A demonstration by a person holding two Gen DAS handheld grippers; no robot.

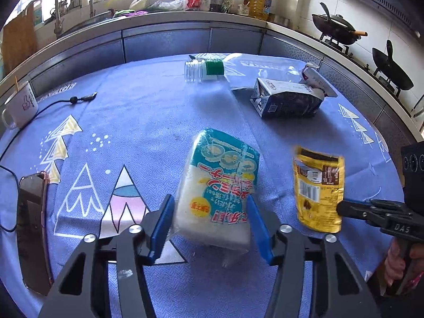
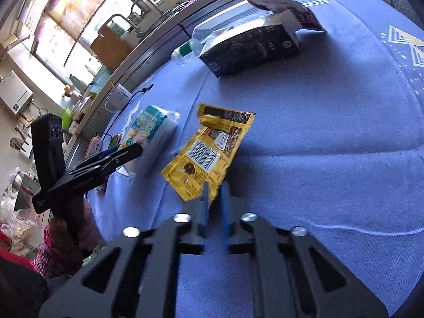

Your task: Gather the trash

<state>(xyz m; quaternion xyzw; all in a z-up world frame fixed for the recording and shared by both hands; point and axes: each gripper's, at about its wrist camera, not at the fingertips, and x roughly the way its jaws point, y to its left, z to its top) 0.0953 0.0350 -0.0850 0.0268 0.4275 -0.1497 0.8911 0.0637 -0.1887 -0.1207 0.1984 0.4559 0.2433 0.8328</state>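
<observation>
Left wrist view: the left gripper (image 1: pixel 209 206) has its blue pads clamped on both sides of a white sponge pack (image 1: pixel 217 185) in teal-printed wrap, over the blue tablecloth (image 1: pixel 132 122) — a dark carton (image 1: pixel 286 100) and an empty bottle (image 1: pixel 209 70) lie further back.

Right wrist view: the right gripper (image 2: pixel 214 189) is pinched closed on the bottom edge of a yellow snack pouch (image 2: pixel 209 151), with the sponge pack just left of it.

Far to the left of the tongs, a dark phone (image 1: pixel 33 228) lies flat on the blue patterned tablecloth (image 1: pixel 137 122). Beyond it stands a white mug (image 1: pixel 20 106), with a black cable (image 1: pixel 66 100) running alongside. Well beyond the tongs, two woks (image 1: pixel 335 27) sit on the stove at the right.
</observation>
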